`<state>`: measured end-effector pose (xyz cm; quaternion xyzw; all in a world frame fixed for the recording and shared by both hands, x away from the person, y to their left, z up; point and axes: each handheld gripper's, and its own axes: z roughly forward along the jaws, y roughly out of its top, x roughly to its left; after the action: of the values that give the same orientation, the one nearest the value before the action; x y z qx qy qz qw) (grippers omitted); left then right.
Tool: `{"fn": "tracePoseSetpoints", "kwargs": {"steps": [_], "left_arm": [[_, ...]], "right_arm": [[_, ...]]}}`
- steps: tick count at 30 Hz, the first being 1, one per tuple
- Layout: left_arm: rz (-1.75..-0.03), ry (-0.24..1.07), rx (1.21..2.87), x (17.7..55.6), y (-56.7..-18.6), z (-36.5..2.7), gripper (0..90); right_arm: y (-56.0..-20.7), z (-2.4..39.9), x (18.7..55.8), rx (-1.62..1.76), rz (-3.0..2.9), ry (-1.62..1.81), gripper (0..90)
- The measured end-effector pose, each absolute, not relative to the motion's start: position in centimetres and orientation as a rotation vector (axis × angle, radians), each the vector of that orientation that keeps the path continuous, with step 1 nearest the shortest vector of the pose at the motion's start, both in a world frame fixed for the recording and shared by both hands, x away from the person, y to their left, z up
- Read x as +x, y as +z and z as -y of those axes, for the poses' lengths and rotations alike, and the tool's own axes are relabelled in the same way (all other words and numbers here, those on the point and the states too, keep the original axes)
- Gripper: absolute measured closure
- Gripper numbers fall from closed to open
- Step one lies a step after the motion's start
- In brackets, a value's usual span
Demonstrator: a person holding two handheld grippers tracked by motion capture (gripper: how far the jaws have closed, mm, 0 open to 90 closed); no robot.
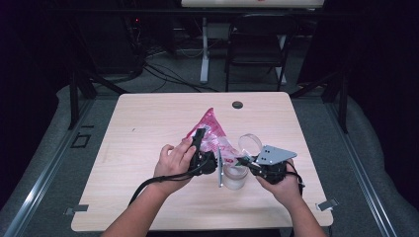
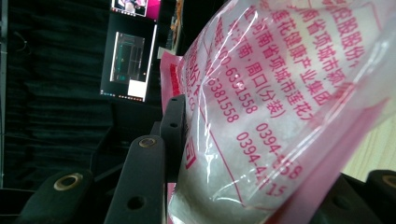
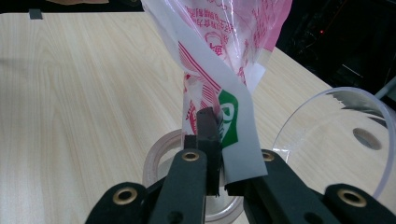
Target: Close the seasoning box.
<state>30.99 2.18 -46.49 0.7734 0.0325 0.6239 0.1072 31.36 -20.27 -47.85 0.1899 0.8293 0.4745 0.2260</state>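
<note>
While my left claw (image 1: 203, 148) clamps the body of the pink bag (image 1: 210, 131) and tilts it up over the desk (image 1: 148, 123), my right claw (image 1: 243, 161) is pinched nearly shut on the bag's lower corner strip, directing it at the jar (image 1: 234, 177) just below. In the right gripper view the strip (image 3: 236, 135), white with a green patch, sits between the jaws, and the jar's rim (image 3: 156, 161) lies directly beneath. The round clear lid (image 1: 250, 143) stands just beside the jar, toward the far side of the desk.

Progress, as I judge it: the lid is off, the bag is lifted and its mouth aimed; the jar looks whitish, but I cannot tell how full it is. White powder or grains are packed in the bag (image 2: 261, 154) in the left gripper view, so much of the pouring seems left, then the lid.

Writing: the bag carries red Chinese print. I can read "周口(分装)" and part of an address, with number fragments "381558" and "0394-". The green patch bears white characters that the fold hides too far to read. No brand name is legible.
</note>
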Motion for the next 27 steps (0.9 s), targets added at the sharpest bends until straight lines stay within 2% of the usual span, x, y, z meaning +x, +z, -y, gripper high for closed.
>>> {"fn": "tracePoseSetpoints", "kwargs": {"steps": [27], "left_arm": [[-0.080,1.835,2.269,30.97,-46.53,-1.91,66.1]], "right_arm": [[-48.03,20.49,31.39,0.532,-2.287,1.305,88.1]]}}
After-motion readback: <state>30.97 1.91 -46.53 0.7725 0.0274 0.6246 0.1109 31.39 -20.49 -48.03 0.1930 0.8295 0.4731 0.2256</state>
